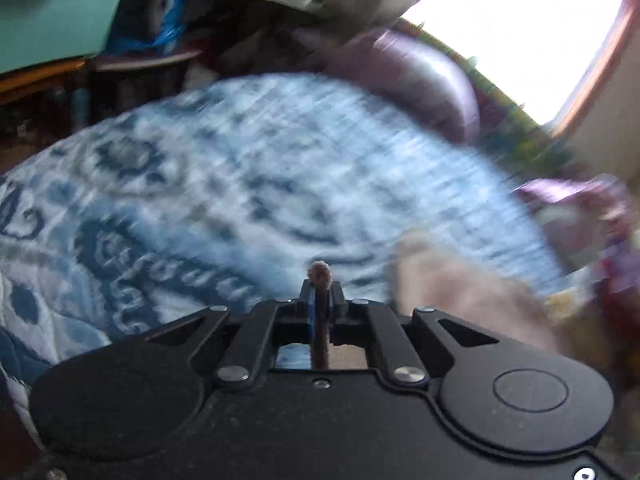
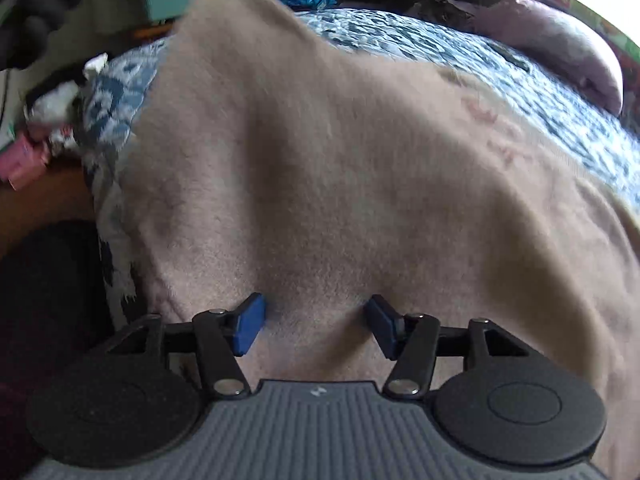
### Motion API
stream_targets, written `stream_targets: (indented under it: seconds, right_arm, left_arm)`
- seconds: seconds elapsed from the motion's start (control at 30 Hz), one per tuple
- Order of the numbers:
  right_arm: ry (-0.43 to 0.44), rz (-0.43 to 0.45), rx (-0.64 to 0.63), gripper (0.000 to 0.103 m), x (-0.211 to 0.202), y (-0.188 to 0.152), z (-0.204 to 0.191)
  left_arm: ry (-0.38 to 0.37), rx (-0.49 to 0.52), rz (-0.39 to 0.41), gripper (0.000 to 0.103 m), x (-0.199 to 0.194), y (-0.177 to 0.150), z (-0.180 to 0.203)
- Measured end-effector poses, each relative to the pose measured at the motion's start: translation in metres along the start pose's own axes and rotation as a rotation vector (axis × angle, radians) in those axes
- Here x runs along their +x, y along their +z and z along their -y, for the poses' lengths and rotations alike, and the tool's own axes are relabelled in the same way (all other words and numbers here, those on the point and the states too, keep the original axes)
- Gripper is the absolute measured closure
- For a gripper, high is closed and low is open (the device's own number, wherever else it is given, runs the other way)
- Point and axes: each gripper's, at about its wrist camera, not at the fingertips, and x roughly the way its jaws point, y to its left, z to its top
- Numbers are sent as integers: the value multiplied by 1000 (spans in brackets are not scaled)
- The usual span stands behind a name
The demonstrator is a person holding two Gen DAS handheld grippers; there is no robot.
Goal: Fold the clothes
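The pink fuzzy cloth [image 2: 340, 152] lies spread out on the bed, over the blue and white quilt [image 2: 500, 64]; it fills most of the right wrist view, and its far corner is lifted up. The right claw [image 2: 316, 328] is let go and wide apart; its blue pads [image 2: 248, 328] sit just above the near edge of the cloth, holding nothing. The left claw [image 1: 319, 280] is squeezed tight on a thin pinch of the pink cloth; more of that cloth [image 1: 460, 284] shows blurry to its right. Past it the quilt [image 1: 240, 168] spreads over the bed; farther back sits a purple pillow [image 1: 424, 76], then a bright window [image 1: 520, 28].
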Motion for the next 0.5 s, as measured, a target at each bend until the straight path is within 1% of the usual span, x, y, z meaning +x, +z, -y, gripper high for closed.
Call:
stream_targets:
  seconds: [0.03,0.07,0.1,0.13,0.17,0.2,0.23,0.27,0.33,0.37,0.47,0.5]
  right_arm:
    - [-20,-1,-28,45,-1,2,-4]
    - [-50,6,-54,44,-4,2,-8]
    - [-72,16,-67,44,-6,2,-10]
    - [-85,29,-76,44,-8,3,-11]
    - [-87,50,-93,44,-13,4,-15]
    - [-88,72,-111,44,-17,4,-20]
    - [-74,104,-147,44,-22,5,-28]
    - [-60,135,-185,44,-26,7,-37]
    - [-32,182,-312,44,-30,7,-64]
    - [-38,195,-395,44,-28,6,-79]
    - [-127,187,-687,45,-6,-3,-124]
    - [-154,169,-759,48,3,-6,-132]
  left_arm:
    - [29,12,-49,97,23,-6,-5]
    - [60,40,-87,87,40,-14,-13]
    - [87,65,-120,83,56,-22,-21]
    - [55,52,-74,81,50,-25,-27]
    - [44,22,-48,67,38,-27,-32]
    - [46,10,-23,58,26,-29,-36]
    - [42,3,-26,51,26,-30,-35]
    - [38,-4,-29,51,27,-32,-34]
    - [30,-17,-36,50,27,-35,-31]
    - [27,-23,-39,50,27,-37,-30]
    - [15,-43,-49,51,28,-41,-27]
    - [11,-50,-52,52,28,-43,-25]
